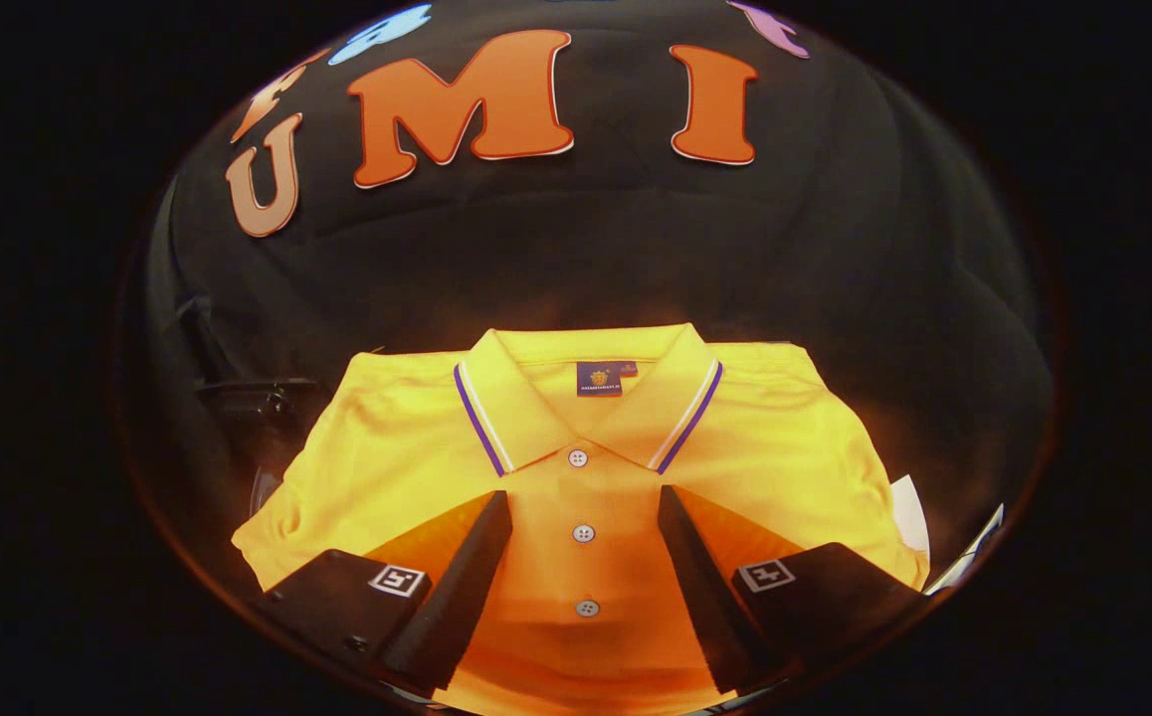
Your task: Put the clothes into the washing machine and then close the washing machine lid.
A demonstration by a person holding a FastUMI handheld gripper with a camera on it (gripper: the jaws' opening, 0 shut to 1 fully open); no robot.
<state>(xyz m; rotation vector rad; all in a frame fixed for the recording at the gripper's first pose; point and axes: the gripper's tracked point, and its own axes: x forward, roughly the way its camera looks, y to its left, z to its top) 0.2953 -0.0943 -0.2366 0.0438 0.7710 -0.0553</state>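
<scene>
Gripper view, shirt: A yellow polo shirt [576, 467] lies folded flat, front side up. Its collar [586, 398] has purple and white stripes along the edge. A small blue label sits inside the neck.

Gripper view, buttons: Three little buttons [583, 533] run down the middle of the shirt. They line up right in the gap between the two fingers.

Gripper view, tool: The gripper [584, 512] has its two fingers spread wide apart. They hang over the chest of the shirt, one on each side of the buttons. They are not pinching anything. I cannot tell if the tips touch the cloth.

Gripper view, around it: Something white [912, 517] pokes out just past the right side of the shirt. A dark object [258, 398] sits near the left shoulder. I cannot tell what either one is.

How far along: It looks like the very start. The shirt is not picked up yet.

What is left: Grab the shirt, put it in the washing machine, then shut the lid.
</scene>
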